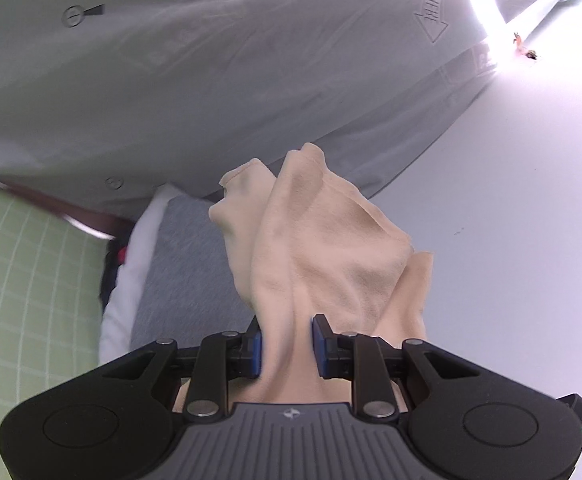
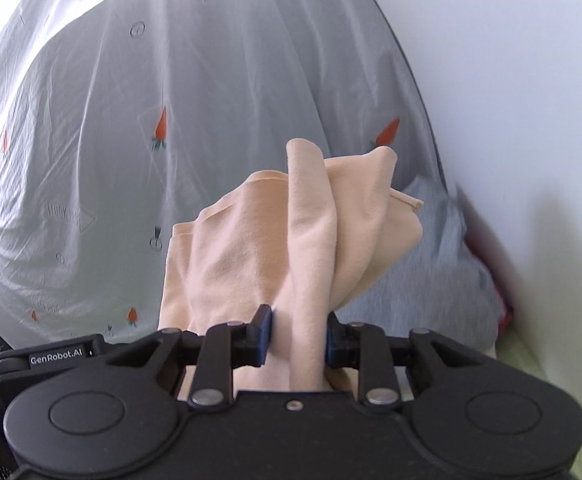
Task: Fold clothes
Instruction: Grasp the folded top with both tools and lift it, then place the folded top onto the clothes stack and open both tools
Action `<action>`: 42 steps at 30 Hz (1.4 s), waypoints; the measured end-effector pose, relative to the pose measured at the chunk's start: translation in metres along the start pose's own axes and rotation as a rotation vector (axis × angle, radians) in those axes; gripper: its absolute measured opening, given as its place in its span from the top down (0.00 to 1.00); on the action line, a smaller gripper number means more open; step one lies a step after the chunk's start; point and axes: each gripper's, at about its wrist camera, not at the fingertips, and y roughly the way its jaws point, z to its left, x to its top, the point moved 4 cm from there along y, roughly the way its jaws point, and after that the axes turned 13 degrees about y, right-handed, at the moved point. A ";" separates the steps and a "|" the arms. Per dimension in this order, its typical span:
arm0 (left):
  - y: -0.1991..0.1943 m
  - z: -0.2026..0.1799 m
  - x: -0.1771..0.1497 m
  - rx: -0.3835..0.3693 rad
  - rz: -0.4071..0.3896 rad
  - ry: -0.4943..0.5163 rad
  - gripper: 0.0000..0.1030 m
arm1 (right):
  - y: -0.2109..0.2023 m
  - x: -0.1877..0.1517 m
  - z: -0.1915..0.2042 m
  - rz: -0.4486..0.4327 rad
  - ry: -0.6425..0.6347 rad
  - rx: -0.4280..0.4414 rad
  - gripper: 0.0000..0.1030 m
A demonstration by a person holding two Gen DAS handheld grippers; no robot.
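Note:
A peach-coloured garment [image 1: 323, 240] is bunched up and lifted in front of both cameras. My left gripper [image 1: 287, 346] is shut on a gathered fold of it, the blue pads pressing the cloth from both sides. In the right wrist view the same peach garment [image 2: 291, 232] stands up in folds, and my right gripper [image 2: 298, 338] is shut on a thick fold of it. Its loose ends flop forward past the fingers. How the rest of the garment hangs below the grippers is hidden.
A grey-white sheet printed with carrots [image 1: 219, 68] hangs like a curtain ahead [image 2: 163, 128]. A grey cloth with a white edge [image 1: 175, 264] lies below, also at the right [image 2: 435, 280]. A green checked cover [image 1: 23, 288] is at left, a white wall [image 2: 511, 100] at right.

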 end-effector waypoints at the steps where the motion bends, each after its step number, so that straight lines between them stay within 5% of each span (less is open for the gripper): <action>1: 0.012 -0.002 0.009 -0.006 -0.015 0.022 0.75 | 0.006 0.016 -0.002 -0.030 -0.008 0.014 0.74; 4: 0.056 0.003 0.027 0.030 -0.030 0.078 0.72 | 0.034 0.047 -0.015 -0.078 -0.025 0.022 0.71; 7: 0.110 0.034 0.022 0.126 0.042 0.075 0.71 | 0.082 0.061 -0.039 -0.086 -0.044 -0.045 0.61; 11: 0.168 0.085 -0.011 0.253 0.205 0.071 0.71 | 0.158 0.043 -0.095 -0.013 -0.014 -0.243 0.57; 13: 0.181 0.102 -0.024 0.261 0.236 0.053 0.68 | 0.180 0.031 -0.117 0.017 0.003 -0.320 0.56; 18: 0.177 0.107 -0.029 0.262 0.223 0.067 0.51 | 0.183 0.027 -0.123 -0.004 -0.036 -0.333 0.50; 22: 0.164 0.093 -0.022 0.286 0.216 0.168 0.49 | 0.170 0.027 -0.112 0.000 -0.095 -0.364 0.47; 27: 0.111 0.049 -0.009 0.289 0.139 0.271 0.19 | 0.127 0.022 -0.084 -0.014 -0.113 -0.369 0.35; 33: 0.036 -0.007 -0.027 0.319 0.090 0.368 0.02 | 0.047 -0.007 -0.044 -0.039 -0.120 -0.374 0.21; 42: -0.056 -0.057 -0.094 0.297 0.156 0.467 0.00 | -0.059 -0.076 -0.002 -0.045 -0.132 -0.407 0.07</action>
